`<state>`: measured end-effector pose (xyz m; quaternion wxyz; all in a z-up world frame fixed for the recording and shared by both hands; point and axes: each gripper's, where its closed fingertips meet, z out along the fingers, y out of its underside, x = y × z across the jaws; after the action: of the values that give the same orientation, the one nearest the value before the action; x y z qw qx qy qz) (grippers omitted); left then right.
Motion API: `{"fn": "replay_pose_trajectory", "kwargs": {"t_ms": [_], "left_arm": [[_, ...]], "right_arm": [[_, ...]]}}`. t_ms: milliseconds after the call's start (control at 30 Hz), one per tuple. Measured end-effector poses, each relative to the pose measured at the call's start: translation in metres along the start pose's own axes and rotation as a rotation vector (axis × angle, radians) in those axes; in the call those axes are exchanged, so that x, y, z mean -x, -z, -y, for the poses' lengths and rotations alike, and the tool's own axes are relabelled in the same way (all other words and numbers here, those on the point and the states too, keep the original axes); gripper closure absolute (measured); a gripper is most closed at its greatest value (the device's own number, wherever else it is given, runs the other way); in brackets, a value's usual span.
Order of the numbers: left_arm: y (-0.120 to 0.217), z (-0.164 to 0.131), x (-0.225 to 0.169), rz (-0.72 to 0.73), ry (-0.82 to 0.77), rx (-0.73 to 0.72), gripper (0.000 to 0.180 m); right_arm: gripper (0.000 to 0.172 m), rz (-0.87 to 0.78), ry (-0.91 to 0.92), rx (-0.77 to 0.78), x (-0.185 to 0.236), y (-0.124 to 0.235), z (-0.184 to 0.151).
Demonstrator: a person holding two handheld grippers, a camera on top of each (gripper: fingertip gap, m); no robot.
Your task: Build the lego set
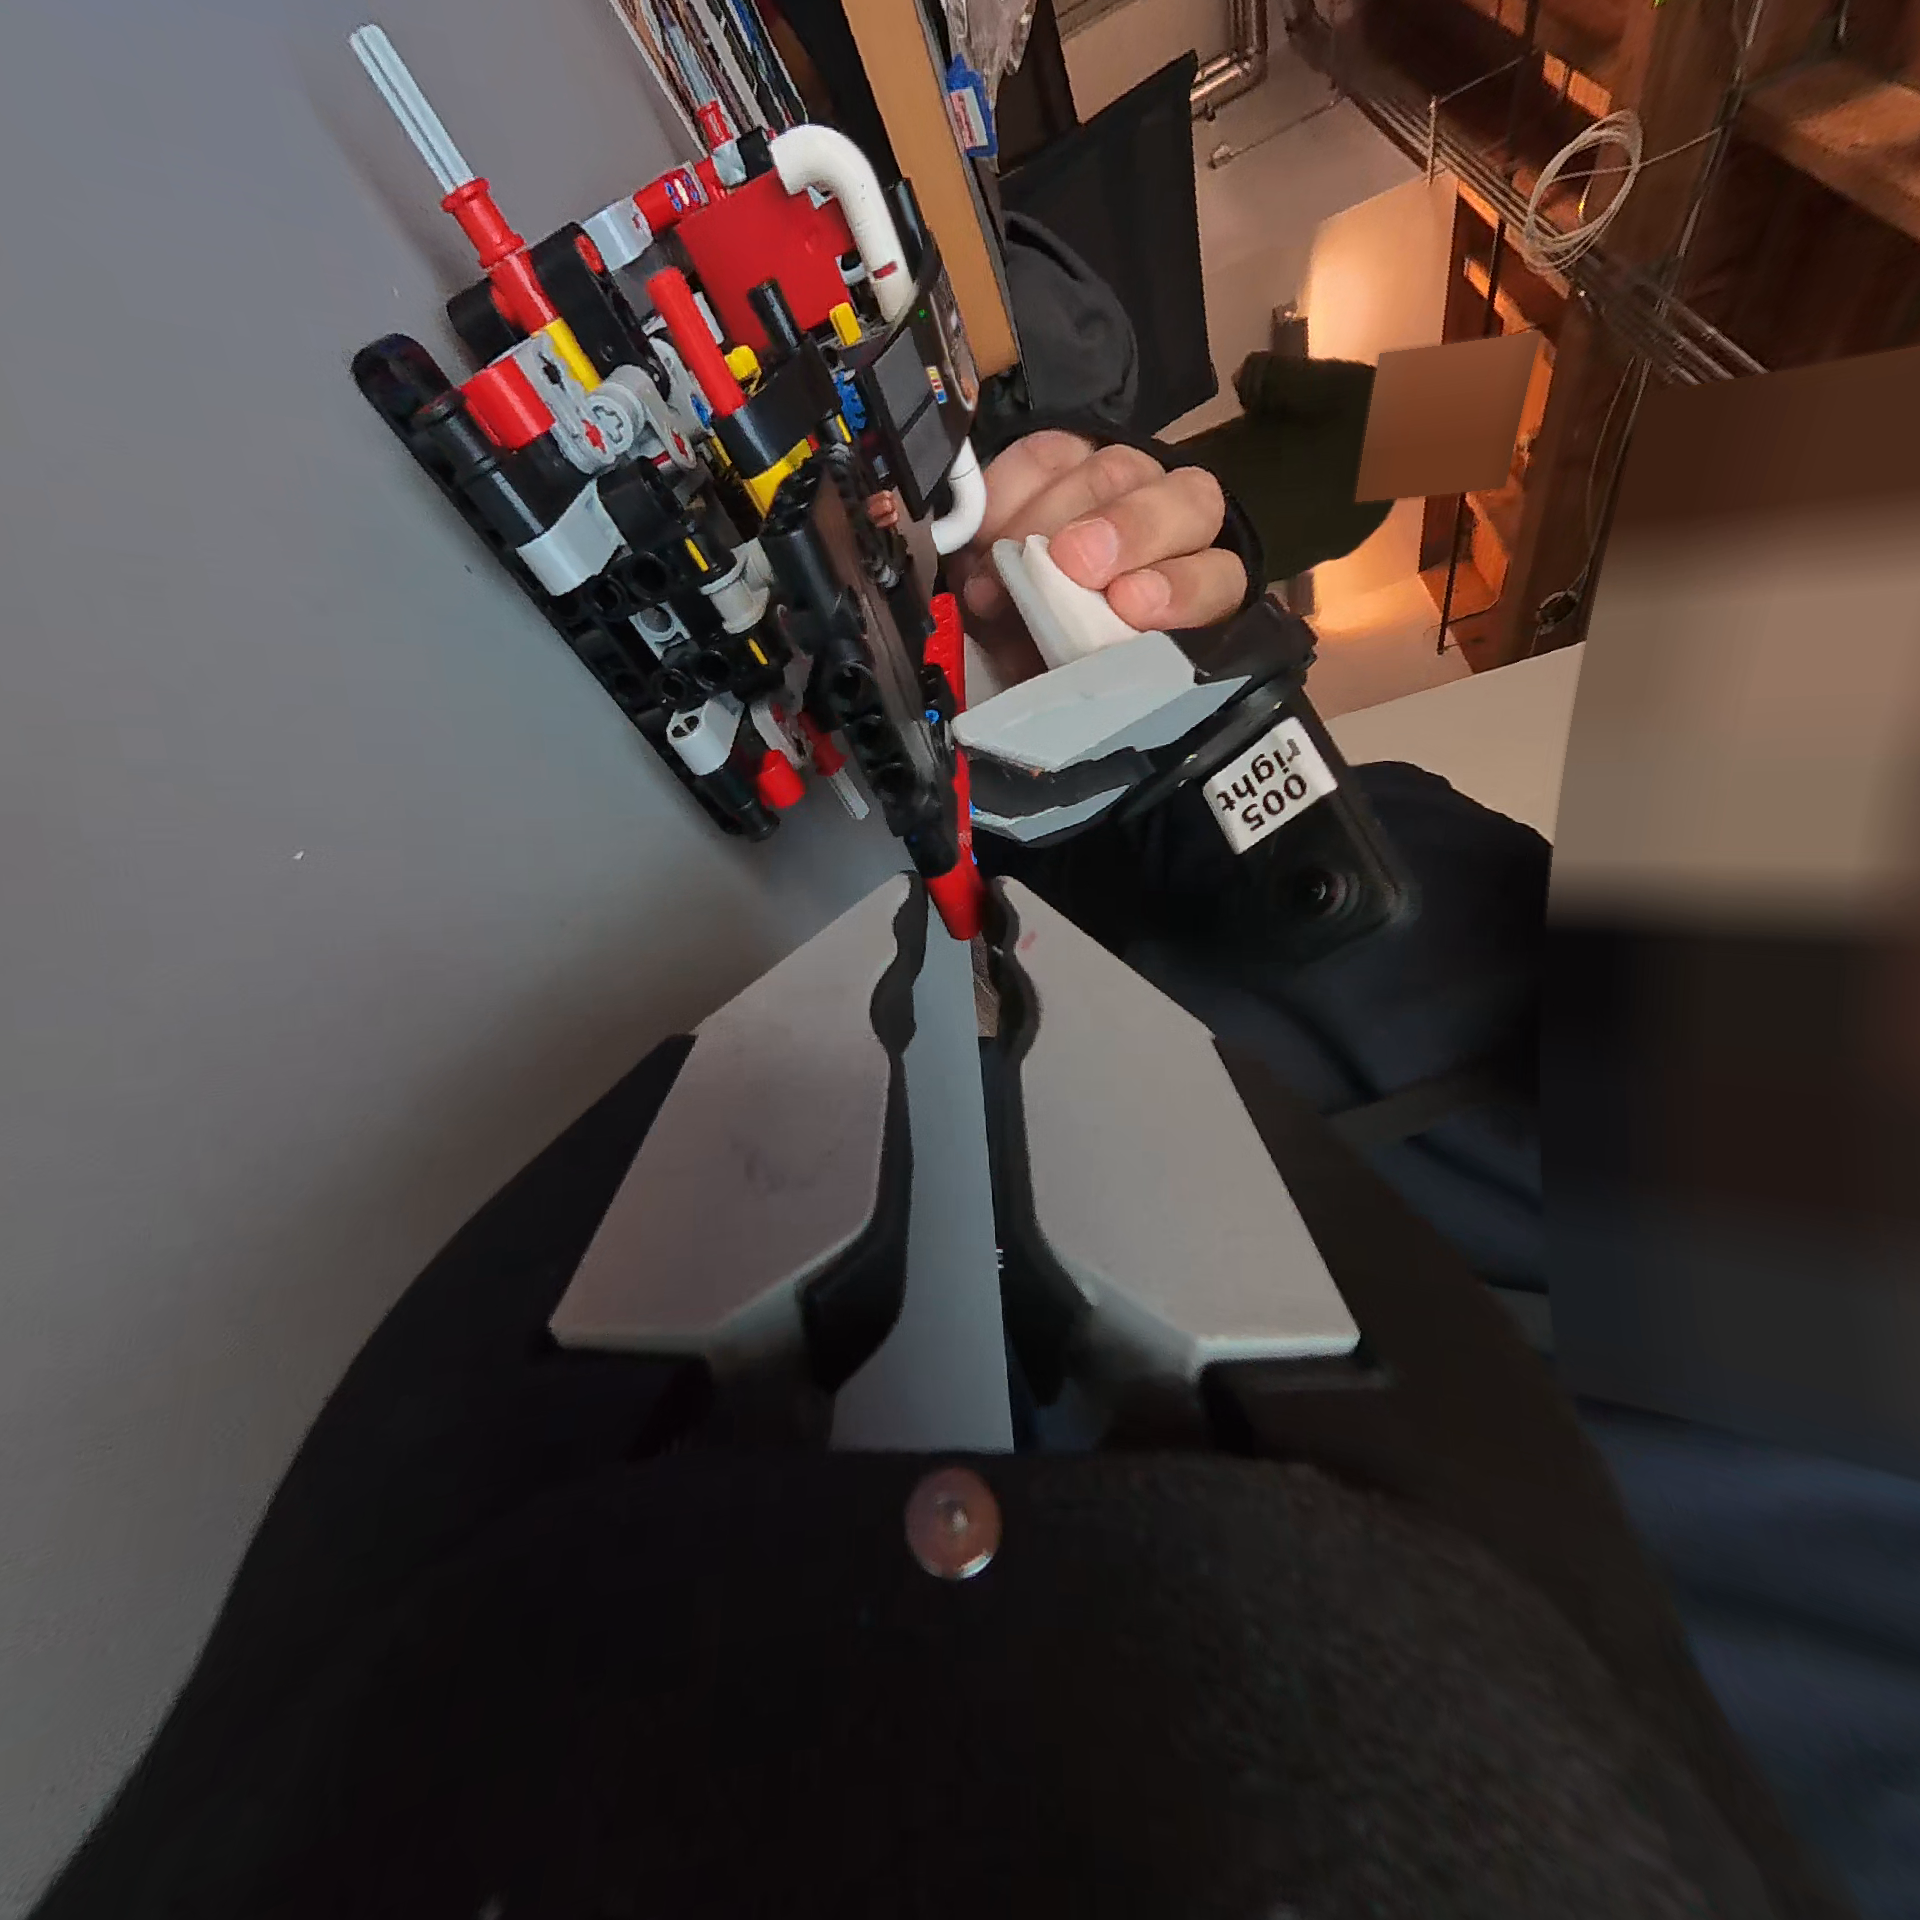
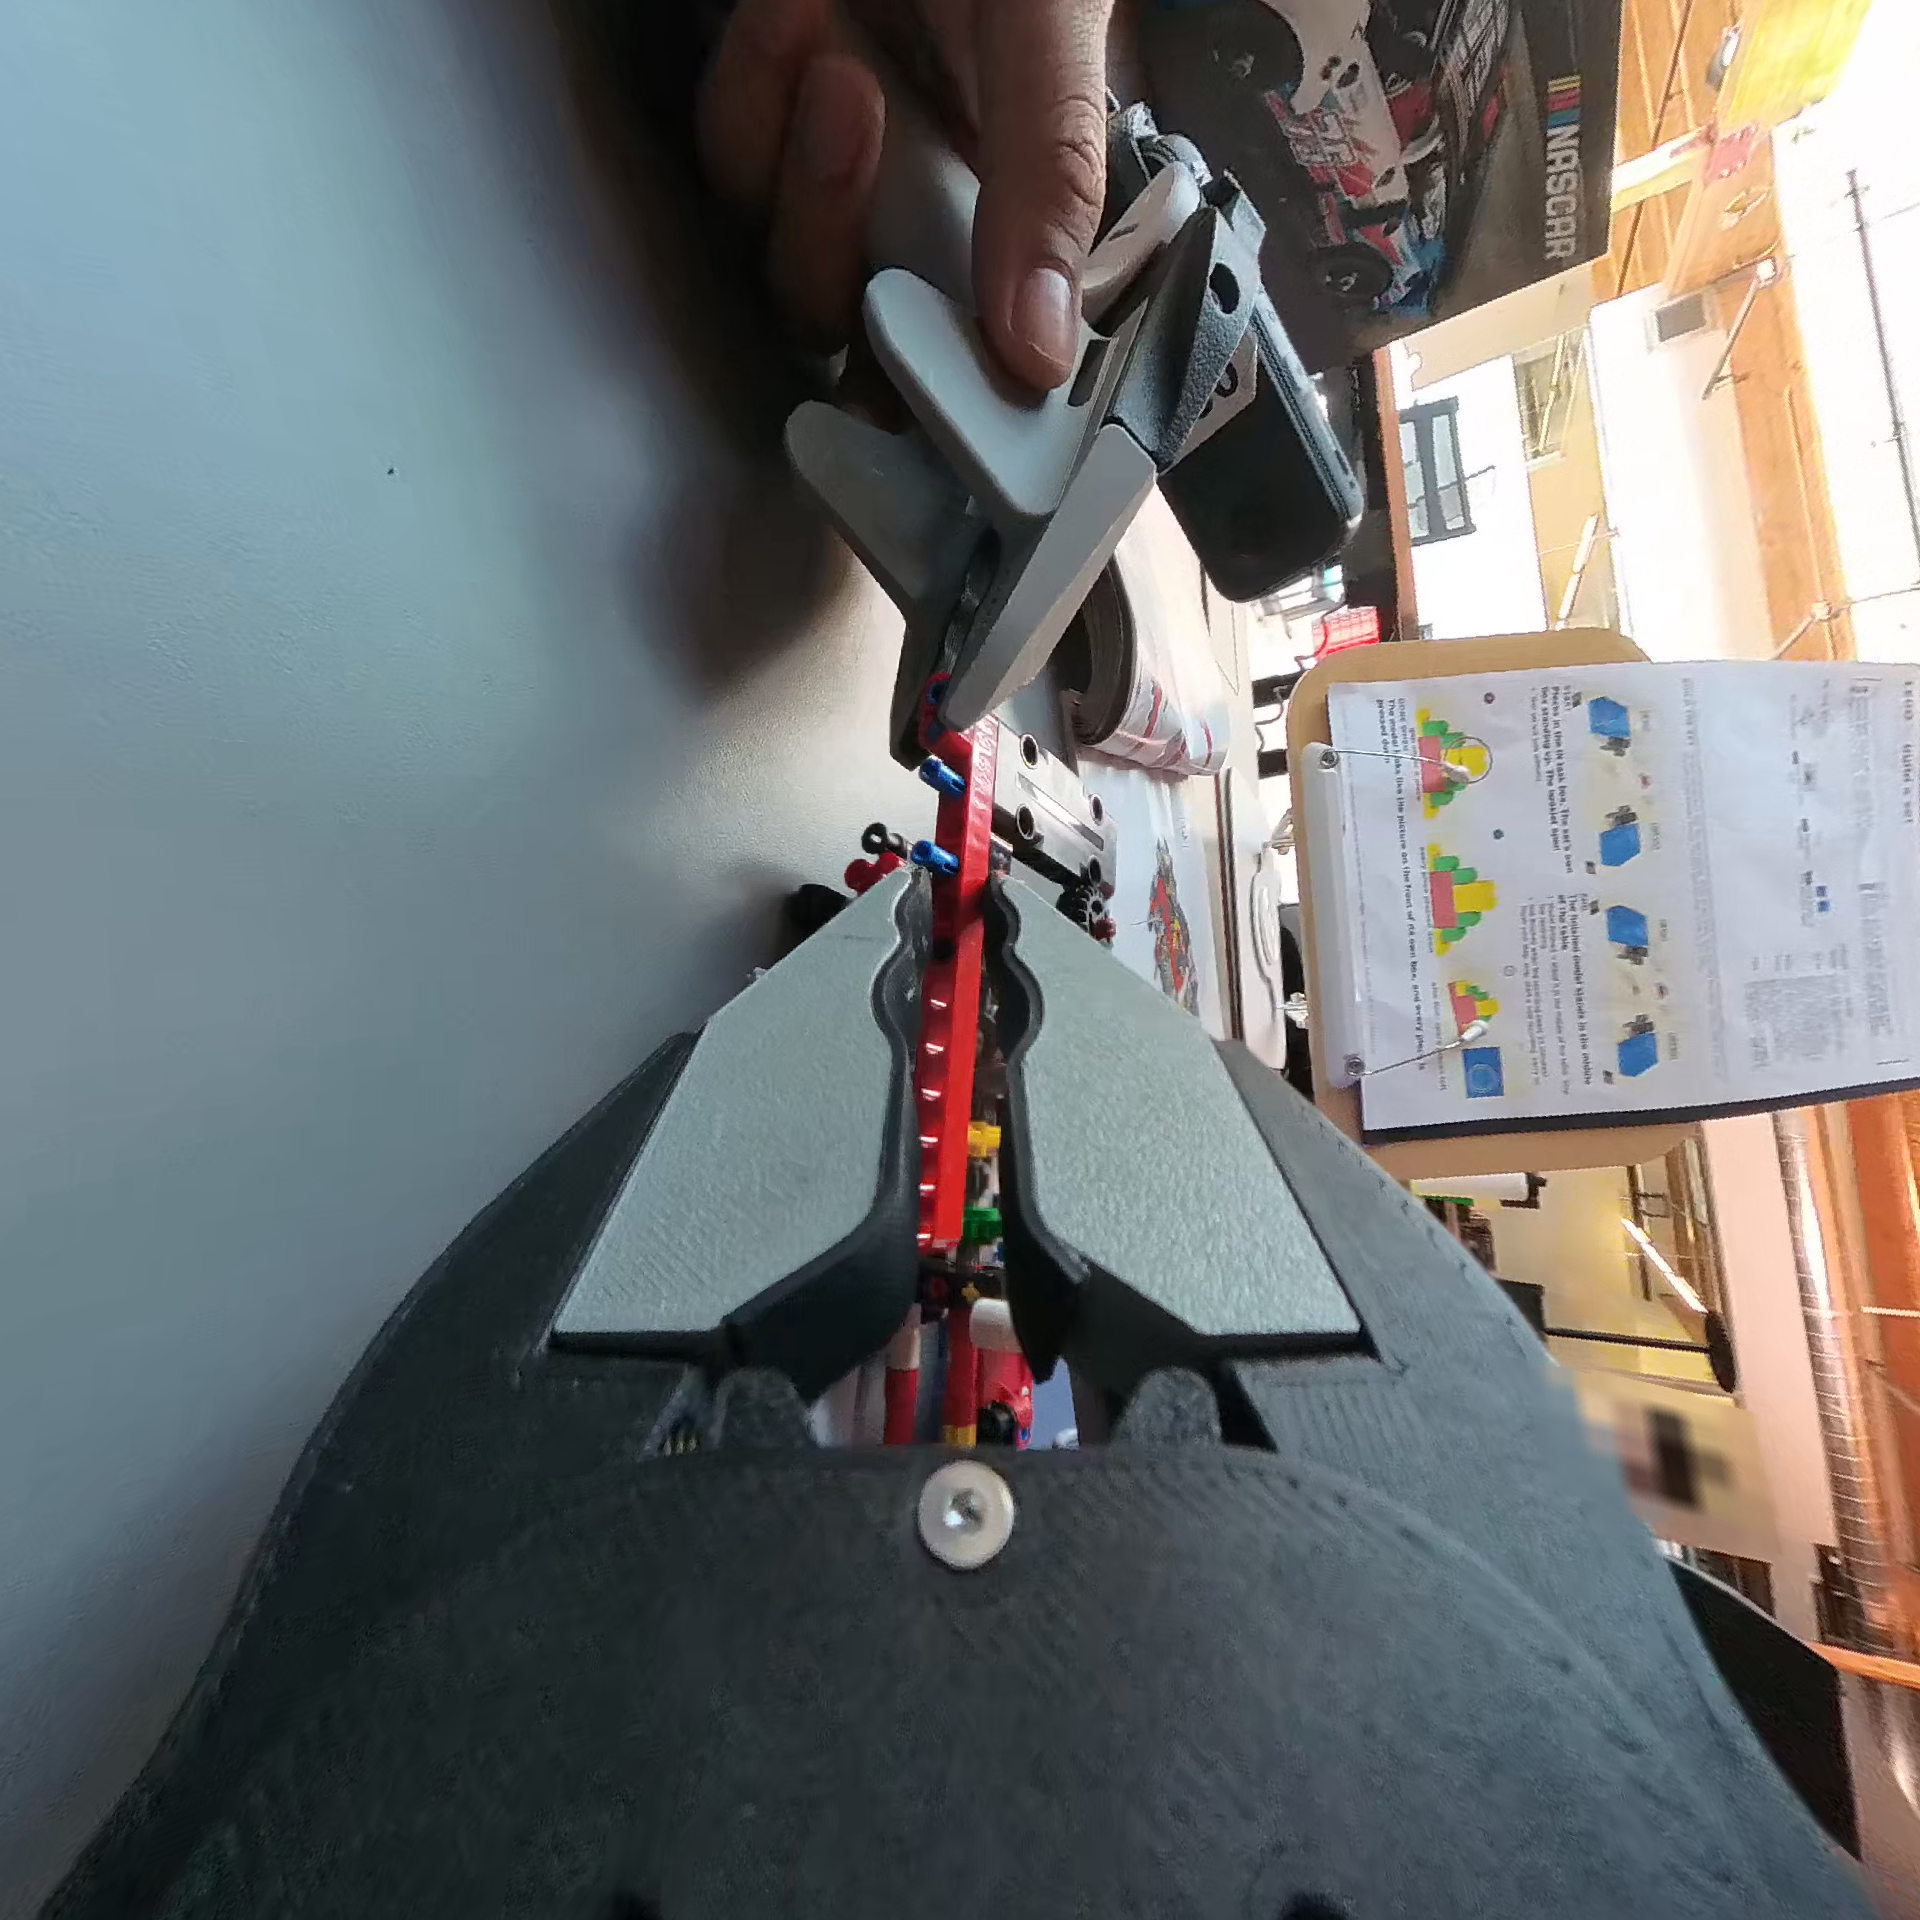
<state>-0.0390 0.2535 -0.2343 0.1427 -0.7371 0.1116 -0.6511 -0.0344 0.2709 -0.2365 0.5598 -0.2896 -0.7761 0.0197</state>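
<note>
The red beam [image 2: 961, 997] is carried off the grey worktop [image 1: 208, 727], pinched at its middle by the right hand-held gripper [image 2: 951, 894] and at its end by the left hand-held gripper [image 1: 958, 902]. Two blue pins [image 2: 938, 774] already sit in it. The brick assembly [image 1: 665, 499] stands close beside, crowding the left fingers.

Red beam [image 2: 956, 1039] lower end hidden behind right hand-held gripper [image 2: 951, 883] fingers.
</note>
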Motion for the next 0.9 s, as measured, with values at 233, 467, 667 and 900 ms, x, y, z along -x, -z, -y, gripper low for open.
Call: {"fn": "replay_pose_trajectory", "kwargs": {"t_ms": [233,467,667,900], "left_arm": [[0.001,0.0009,0.001,0.01,-0.008,-0.008,0.17],[0.0061,0.0058,-0.0014,-0.009,-0.017,-0.046,0.164],[0.0044,0.0056,0.0001,0.012,-0.039,-0.044,0.169],[0.0017,0.003,0.0029,0.039,-0.048,-0.028,0.17]], "right_arm": [[0.165,0.022,-0.022,0.002,0.0025,-0.0003,-0.0023],[0.165,0.021,-0.013,-0.002,0.0022,0.0028,-0.0053],[0.165,0.013,-0.006,-0.004,0.001,0.0029,-0.0066],[0.165,0.017,-0.012,0.001,0.0015,0.0019,-0.0069]]}}
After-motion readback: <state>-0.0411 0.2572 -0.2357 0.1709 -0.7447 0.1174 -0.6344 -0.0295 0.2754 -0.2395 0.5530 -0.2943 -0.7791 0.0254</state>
